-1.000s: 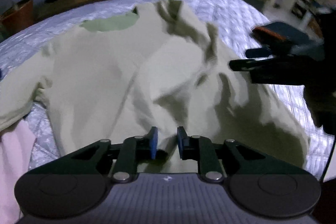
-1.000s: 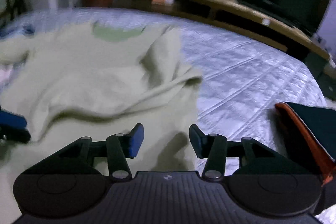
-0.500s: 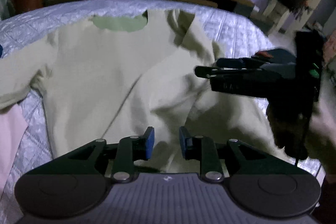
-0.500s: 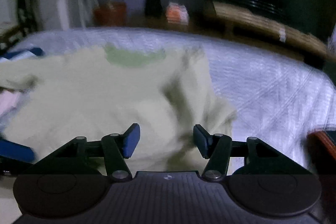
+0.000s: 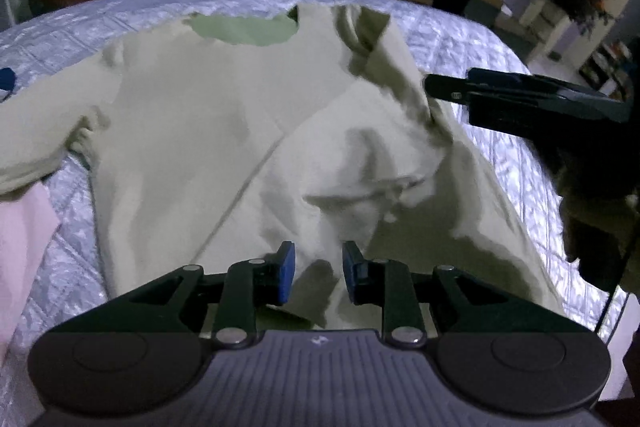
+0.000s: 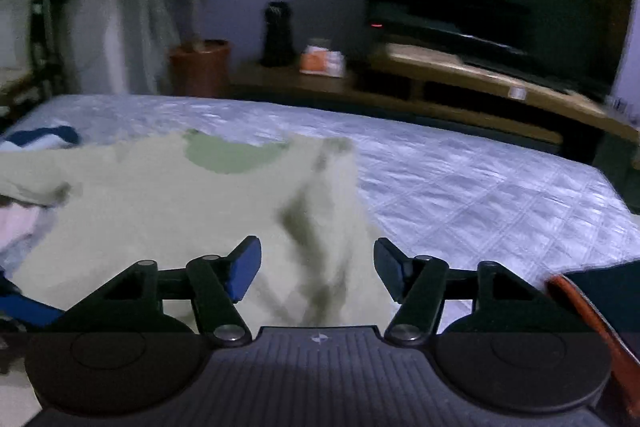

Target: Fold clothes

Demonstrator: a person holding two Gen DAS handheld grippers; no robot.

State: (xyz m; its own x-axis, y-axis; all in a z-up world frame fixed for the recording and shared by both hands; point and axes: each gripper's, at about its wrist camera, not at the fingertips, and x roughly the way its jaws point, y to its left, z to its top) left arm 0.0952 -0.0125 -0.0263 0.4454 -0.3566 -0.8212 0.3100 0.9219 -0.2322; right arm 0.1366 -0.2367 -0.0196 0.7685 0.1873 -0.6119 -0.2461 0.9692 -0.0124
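Note:
A pale green long-sleeved top (image 5: 208,131) lies spread on the quilted bed (image 5: 452,39), collar away from me, its right side folded over the middle in a rumpled heap (image 5: 380,163). It also shows in the right wrist view (image 6: 160,211). My left gripper (image 5: 318,275) hovers over the hem, jaws a little apart, holding nothing. My right gripper (image 6: 316,267) is open wide and empty above the top's right edge; it shows from the side in the left wrist view (image 5: 520,95).
A pink garment (image 5: 20,227) lies at the bed's left edge and a dark blue one (image 6: 44,137) further back. A dark bag with an orange rim (image 6: 592,307) lies at the right. A low wooden bench (image 6: 460,75), a plant pot (image 6: 200,67) and a television stand beyond the bed.
My right gripper has lifted and moved back to the right, opening wider. My left gripper has opened slightly. The folded-over side of the top stays on the middle.

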